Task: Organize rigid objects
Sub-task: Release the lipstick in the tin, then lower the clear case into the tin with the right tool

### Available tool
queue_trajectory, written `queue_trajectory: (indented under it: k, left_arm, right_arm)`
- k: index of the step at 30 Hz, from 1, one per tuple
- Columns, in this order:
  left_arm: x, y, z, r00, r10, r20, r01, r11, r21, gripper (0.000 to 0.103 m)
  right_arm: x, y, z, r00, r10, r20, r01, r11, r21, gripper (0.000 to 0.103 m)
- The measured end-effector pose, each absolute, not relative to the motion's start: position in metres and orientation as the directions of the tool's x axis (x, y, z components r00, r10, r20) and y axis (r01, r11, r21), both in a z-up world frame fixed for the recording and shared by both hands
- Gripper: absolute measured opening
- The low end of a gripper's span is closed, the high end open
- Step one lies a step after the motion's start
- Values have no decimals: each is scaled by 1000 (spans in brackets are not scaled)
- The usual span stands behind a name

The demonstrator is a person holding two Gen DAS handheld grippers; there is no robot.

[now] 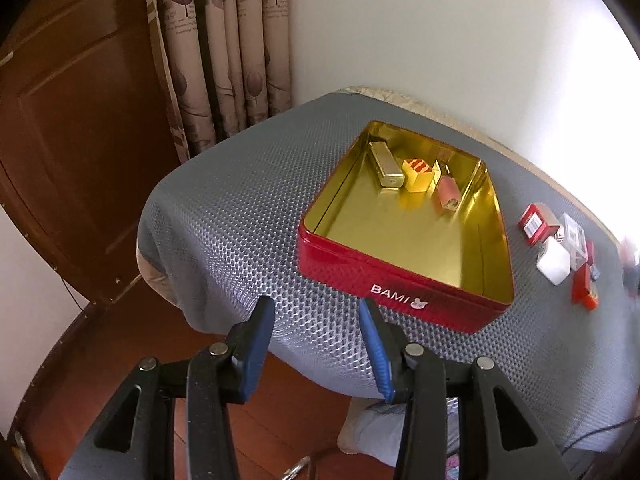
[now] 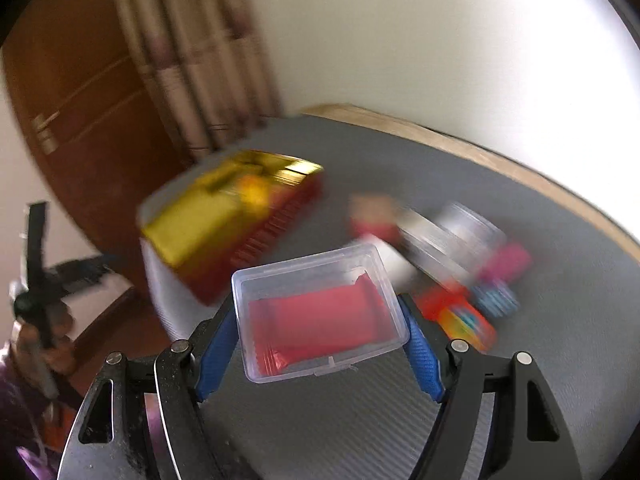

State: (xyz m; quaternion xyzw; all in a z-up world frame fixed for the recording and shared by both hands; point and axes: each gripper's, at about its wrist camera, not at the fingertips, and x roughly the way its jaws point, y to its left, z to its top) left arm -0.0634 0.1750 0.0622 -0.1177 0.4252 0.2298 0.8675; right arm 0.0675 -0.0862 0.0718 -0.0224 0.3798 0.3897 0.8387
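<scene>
A red tin [image 1: 400, 292] with a gold inside sits open on the grey mat; the right wrist view shows it blurred [image 2: 256, 240]. In it lie a gold box [image 1: 386, 164], a yellow box [image 1: 418, 176] and a pink box [image 1: 448, 194]. My left gripper [image 1: 316, 304] hangs open and empty over the table's near edge, short of the tin. My right gripper [image 2: 318, 308] is shut on a clear plastic box [image 2: 320, 312] with red packets inside, held above the mat to the right of the tin.
Small boxes lie right of the tin: a red one [image 1: 536, 222], a white block [image 1: 554, 264], an orange one [image 2: 464, 320] and a round silver tin [image 2: 452, 236]. A curtain [image 1: 224, 52] and a wooden door [image 1: 80, 120] stand behind the table's left end. A white wall backs the table.
</scene>
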Motion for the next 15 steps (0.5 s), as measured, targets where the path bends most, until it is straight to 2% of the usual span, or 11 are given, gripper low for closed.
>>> queue_trajectory:
  k: [5, 10, 15]
  left_arm:
    - [-66, 187, 61, 538, 251, -805, -513, 855, -76, 45]
    - [-66, 197, 57, 532, 212, -820, -534, 836, -130, 45]
    - [-65, 198, 56, 532, 203, -822, -528, 838, -135, 45]
  right_arm:
    - [68, 32, 95, 276, 686, -673, -803, 549, 230, 73]
    - [87, 123, 78, 157, 614, -773, -873, 452, 181, 73]
    - [92, 172, 57, 117, 520, -846, -917, 383, 108, 73]
